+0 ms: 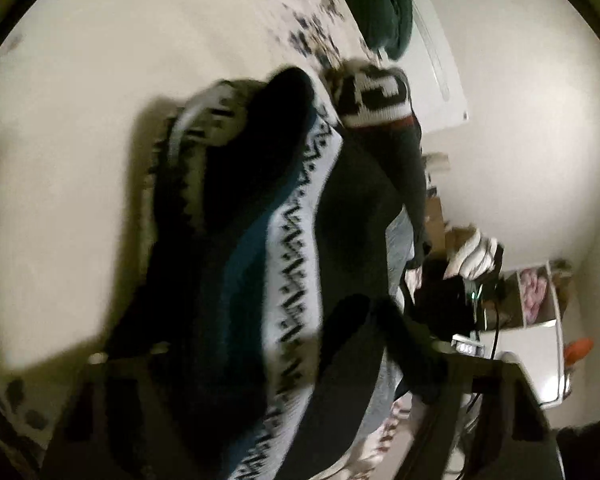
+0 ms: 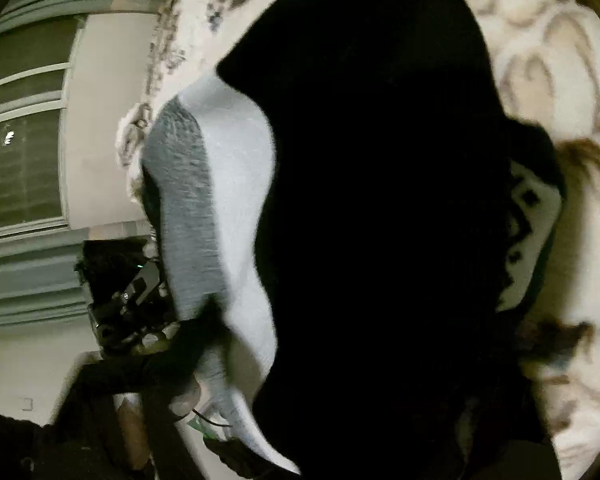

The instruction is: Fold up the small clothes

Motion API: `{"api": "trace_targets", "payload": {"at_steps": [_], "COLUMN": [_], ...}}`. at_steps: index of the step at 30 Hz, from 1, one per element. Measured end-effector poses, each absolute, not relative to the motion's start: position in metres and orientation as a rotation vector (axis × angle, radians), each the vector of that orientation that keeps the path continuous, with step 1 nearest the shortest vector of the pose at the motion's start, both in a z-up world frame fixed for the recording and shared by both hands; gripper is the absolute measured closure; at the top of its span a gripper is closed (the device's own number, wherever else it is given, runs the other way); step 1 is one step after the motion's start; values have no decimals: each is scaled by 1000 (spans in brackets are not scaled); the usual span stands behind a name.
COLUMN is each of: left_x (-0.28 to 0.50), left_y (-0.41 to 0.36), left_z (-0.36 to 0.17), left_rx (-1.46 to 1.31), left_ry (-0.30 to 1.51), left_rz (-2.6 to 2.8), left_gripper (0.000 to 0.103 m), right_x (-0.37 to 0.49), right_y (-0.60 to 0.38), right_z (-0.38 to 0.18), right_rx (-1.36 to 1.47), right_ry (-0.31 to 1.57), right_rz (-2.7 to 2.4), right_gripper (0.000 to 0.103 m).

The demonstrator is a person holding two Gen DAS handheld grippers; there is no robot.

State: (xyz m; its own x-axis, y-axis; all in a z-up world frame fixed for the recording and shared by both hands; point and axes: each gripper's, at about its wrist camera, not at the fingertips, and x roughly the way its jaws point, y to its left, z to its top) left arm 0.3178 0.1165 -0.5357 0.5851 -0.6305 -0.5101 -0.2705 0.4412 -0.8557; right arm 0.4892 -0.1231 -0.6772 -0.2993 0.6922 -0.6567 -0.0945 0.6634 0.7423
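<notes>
Left wrist view: patterned sweater (image 1: 284,240) hanging lifted above the bedspread (image 1: 80,140), blurred. Left gripper (image 1: 300,420) and right gripper (image 2: 320,440) buried in cloth; grip impossible to tell. Best lowered slowly, edges aligned.

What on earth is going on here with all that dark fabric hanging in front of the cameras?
A person with a handheld gripper in each hand is folding clothes over a bed. A dark knitted sweater with a white zigzag band hangs lifted above the patterned bedspread, so it fills both views. The left view also shows the person's gloved hand on the other tool. The pictures are blurred, and the fabric hides the fingers, so the exact grip cannot be made out.
</notes>
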Motion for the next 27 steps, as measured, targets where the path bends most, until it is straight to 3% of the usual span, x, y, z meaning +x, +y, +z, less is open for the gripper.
{"api": "trace_targets", "payload": {"at_steps": [1, 4, 12, 27], "left_x": [314, 311, 324, 374], "left_y": [119, 127, 129, 132], "left_z": [-536, -532, -503, -449], "left_rx": [-1143, -1148, -1067, -978], "left_ry": [962, 954, 948, 955], "left_rz": [-266, -253, -312, -457], "left_gripper": [56, 69, 75, 76], "right_x": [488, 485, 478, 488], "right_y": [-123, -121, -128, -156], "right_z": [-675, -666, -643, -573], "right_rx": [509, 522, 567, 633], "right_ry": [1694, 1655, 1596, 1450], "right_rz": [834, 815, 785, 751], "right_gripper": [54, 63, 67, 68]}}
